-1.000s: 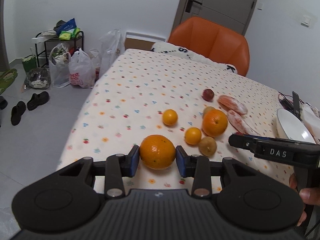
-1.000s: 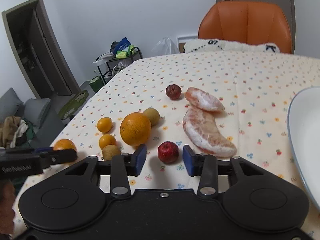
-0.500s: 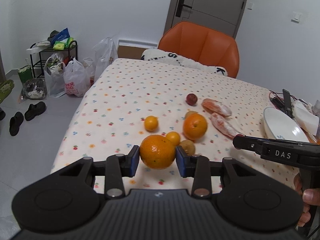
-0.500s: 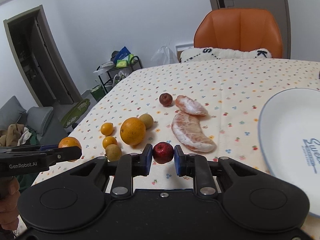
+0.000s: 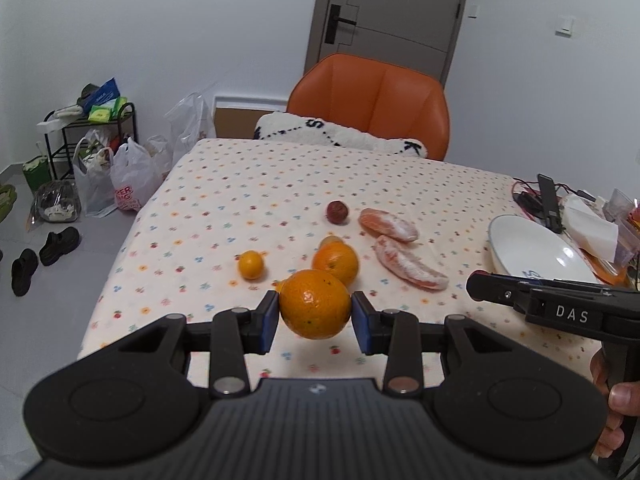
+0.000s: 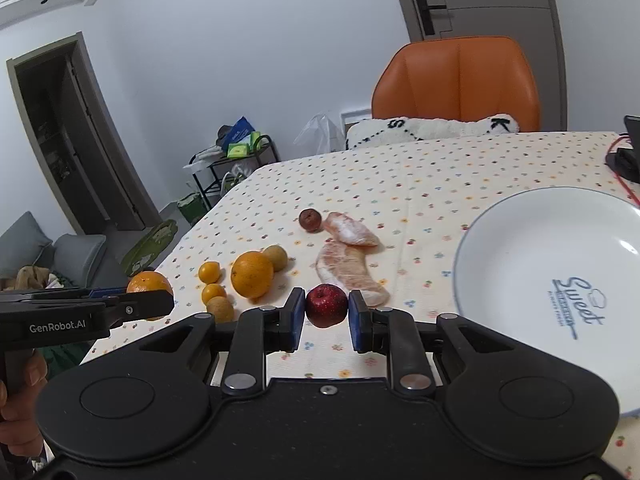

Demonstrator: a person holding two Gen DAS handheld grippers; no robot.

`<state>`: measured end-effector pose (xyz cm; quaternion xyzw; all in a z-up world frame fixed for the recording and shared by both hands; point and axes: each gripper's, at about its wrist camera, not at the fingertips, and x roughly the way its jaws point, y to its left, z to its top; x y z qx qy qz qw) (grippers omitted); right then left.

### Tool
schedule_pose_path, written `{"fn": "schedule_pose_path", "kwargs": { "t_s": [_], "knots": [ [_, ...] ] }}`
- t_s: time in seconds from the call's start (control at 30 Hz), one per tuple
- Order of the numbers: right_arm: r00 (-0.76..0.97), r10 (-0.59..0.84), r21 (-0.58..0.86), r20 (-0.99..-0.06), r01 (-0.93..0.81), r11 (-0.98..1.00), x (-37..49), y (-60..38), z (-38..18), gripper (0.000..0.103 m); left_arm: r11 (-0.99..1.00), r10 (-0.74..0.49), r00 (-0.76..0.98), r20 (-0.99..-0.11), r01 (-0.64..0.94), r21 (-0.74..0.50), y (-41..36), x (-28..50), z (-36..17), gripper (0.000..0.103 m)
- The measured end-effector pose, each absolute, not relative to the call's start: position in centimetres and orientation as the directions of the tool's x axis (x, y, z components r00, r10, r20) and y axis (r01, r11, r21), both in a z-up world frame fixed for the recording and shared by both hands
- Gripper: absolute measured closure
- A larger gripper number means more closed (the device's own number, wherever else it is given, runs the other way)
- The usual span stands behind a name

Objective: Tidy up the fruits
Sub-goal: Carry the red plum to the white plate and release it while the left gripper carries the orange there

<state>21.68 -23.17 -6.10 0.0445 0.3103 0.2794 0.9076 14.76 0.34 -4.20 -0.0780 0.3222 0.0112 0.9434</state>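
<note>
Clamping an orange [image 5: 315, 303], the left gripper [image 5: 315, 316] is held aloft; the right gripper [image 6: 327, 316] pinches a red fruit [image 6: 326, 305]. Either round fruit could be squeezed out before the plate [image 6: 500, 240] at right is reached.

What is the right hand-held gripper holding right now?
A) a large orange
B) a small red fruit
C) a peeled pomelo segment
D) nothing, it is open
B: in the right wrist view the right hand-held gripper is shut on the small red fruit, its blue pads pressing both sides.
</note>
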Motion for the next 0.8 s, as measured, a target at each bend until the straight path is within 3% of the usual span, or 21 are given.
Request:
{"fn": "schedule_pose_path", "kwargs": {
  "t_s": [0.8],
  "knots": [
    [0.732, 0.462, 0.270, -0.501, -0.375, 0.887, 20.8, -30.9, -5.7, 0.081, 0.991, -0.115, 0.804, -0.584, 0.051, -0.126, -7.1, 16.6, -3.0, 0.066]
  ]
}}
